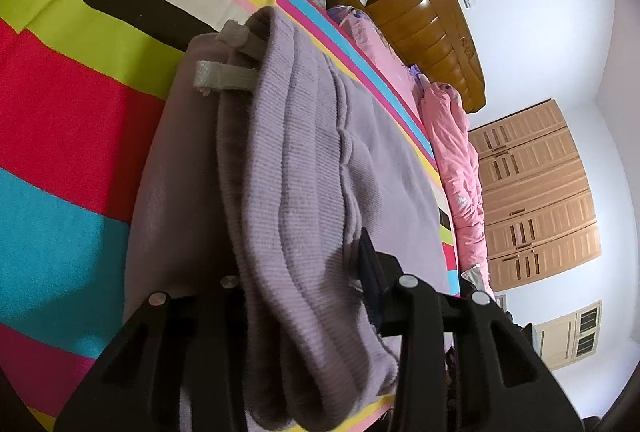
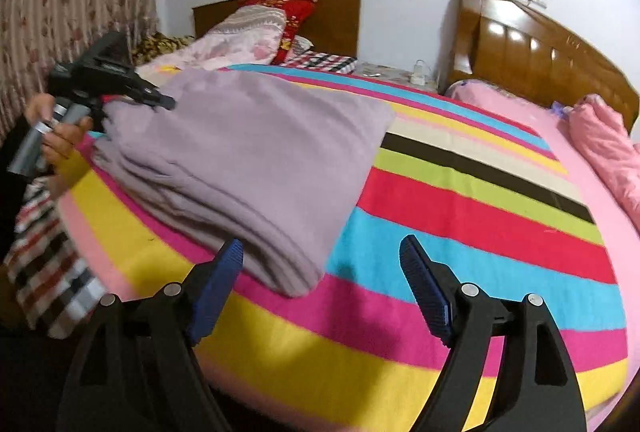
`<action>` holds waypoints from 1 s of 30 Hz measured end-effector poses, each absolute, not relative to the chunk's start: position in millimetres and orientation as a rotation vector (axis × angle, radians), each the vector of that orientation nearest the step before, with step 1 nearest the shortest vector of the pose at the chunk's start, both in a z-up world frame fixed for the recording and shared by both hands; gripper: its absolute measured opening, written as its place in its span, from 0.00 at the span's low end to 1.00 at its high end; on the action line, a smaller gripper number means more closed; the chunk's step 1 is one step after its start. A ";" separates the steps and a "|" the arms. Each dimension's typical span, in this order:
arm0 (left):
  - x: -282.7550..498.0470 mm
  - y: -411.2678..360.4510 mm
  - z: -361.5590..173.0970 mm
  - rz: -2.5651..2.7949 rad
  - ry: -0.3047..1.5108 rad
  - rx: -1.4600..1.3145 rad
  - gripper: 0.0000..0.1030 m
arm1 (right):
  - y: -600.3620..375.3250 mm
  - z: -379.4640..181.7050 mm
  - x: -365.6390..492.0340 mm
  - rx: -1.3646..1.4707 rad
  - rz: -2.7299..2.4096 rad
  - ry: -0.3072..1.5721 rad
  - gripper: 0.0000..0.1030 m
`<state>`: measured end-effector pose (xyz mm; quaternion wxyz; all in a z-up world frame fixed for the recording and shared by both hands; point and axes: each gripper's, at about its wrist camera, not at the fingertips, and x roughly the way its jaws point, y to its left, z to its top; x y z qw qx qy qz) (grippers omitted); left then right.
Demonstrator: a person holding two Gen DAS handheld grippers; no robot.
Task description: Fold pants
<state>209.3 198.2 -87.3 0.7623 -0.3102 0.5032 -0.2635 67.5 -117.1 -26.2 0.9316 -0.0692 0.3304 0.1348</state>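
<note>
A home bedroom: a bed under a striped blanket, a carved wooden headboard at its head, a pink quilt beside that, and a wardrobe beyond the headboard.

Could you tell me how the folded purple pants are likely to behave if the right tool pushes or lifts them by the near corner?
The pants would probably flop: the knit fabric bunches softly inside the left tool. A corner lift by the open right tool would likely peel the stacked layers apart. A push may drag rather than slide on the striped blanket.
</note>
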 end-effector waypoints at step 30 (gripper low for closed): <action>185.8 219.7 -86.2 -0.566 0.978 -0.637 0.28 | -121.2 -51.7 83.0 -0.214 0.132 0.711 0.85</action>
